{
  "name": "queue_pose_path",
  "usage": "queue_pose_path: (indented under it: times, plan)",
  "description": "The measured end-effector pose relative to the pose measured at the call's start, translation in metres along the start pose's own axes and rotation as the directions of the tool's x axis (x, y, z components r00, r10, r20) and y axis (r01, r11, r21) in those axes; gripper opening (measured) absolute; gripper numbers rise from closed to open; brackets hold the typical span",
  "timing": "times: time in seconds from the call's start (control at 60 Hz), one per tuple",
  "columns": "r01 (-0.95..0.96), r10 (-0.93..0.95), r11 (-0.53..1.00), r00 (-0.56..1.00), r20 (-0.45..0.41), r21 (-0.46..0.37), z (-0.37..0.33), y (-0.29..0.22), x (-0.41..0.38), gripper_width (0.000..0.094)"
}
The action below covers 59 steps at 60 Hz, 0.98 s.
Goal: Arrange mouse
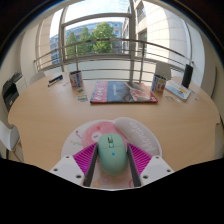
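A mint-green computer mouse [112,153] lies lengthwise between my gripper's [113,146] two fingers, its sides against both magenta pads [84,160]. The fingers are closed on it. Under and around the mouse is a round white and pink mouse mat [140,130] on the wooden table [60,112]. I cannot tell whether the mouse rests on the mat or is lifted just off it.
Beyond the mat, at the table's far side, lie a flat pink-covered book [122,92], a small box [76,80] to its left, another box [158,84] and a white booklet [178,90] to its right, and a black speaker [187,75]. A railing and windows stand behind.
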State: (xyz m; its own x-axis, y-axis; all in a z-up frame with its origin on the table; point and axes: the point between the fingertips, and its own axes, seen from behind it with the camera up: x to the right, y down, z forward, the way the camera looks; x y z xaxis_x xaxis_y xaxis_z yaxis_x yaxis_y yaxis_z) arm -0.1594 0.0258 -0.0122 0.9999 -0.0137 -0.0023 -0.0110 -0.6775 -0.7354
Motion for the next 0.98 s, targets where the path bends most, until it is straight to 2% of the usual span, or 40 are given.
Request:
queue_pose_path:
  times: [0.033, 0.1, 0.117, 0.15, 0.217, 0.6, 0.983]
  plan:
    - [0.006, -0.006, 1.0, 1.0, -0.003, -0.003, 0.0, 0.002, 0.001, 0.0631]
    - [0.009, -0.009, 1.0, 1.0, -0.006, -0.006, -0.009, -0.001, -0.001, 0.0843]
    - [0.011, -0.011, 1.0, 1.0, -0.007, -0.003, -0.012, -0.003, -0.001, 0.0863]
    - [0.013, -0.013, 1.0, 1.0, -0.012, 0.004, -0.026, -0.009, 0.0, 0.0828]
    - [0.018, -0.017, 0.999, 0.999, -0.027, 0.032, -0.052, -0.022, 0.001, 0.0861]
    - [0.032, -0.025, 0.995, 0.997, -0.076, 0.093, -0.217, -0.037, -0.017, 0.0852]
    - [0.055, -0.046, 0.993, 0.995, -0.086, 0.107, -0.263, -0.029, -0.032, 0.0853]
